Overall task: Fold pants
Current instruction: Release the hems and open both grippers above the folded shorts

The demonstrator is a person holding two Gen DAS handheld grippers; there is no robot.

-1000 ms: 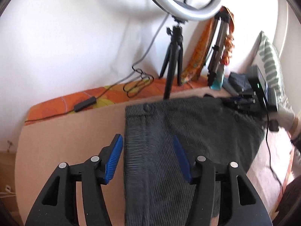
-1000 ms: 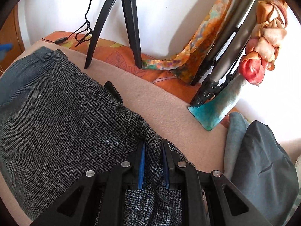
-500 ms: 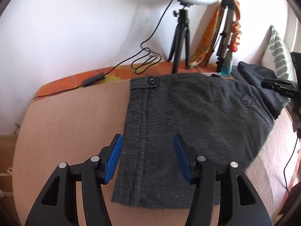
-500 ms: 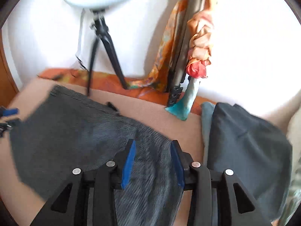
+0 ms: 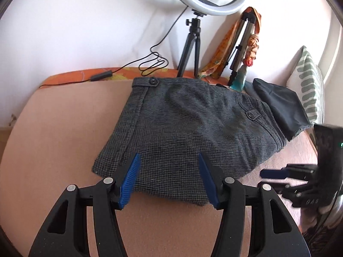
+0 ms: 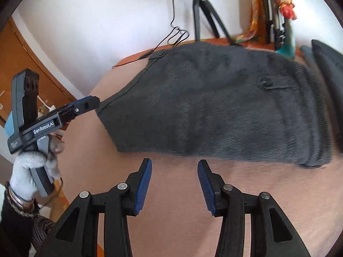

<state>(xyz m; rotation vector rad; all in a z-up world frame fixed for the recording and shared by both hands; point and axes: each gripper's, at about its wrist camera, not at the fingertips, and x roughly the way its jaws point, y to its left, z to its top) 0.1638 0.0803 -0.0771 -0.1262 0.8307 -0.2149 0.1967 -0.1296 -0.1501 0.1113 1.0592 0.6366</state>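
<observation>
White wall and a ring light on a tripod (image 5: 194,40) back the peach-covered bed (image 5: 53,139), where the grey houndstooth woven pants (image 5: 188,132) lie folded compactly. Left claw (image 5: 169,178) and right claw (image 6: 174,185) gape empty; smooth edges gently, if anything.

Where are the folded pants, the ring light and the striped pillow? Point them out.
folded pants (image 5: 188,132): left wrist view, middle of cloth.
ring light (image 5: 233,8): left wrist view, lower right rim.
striped pillow (image 5: 308,90): left wrist view, front face.
</observation>
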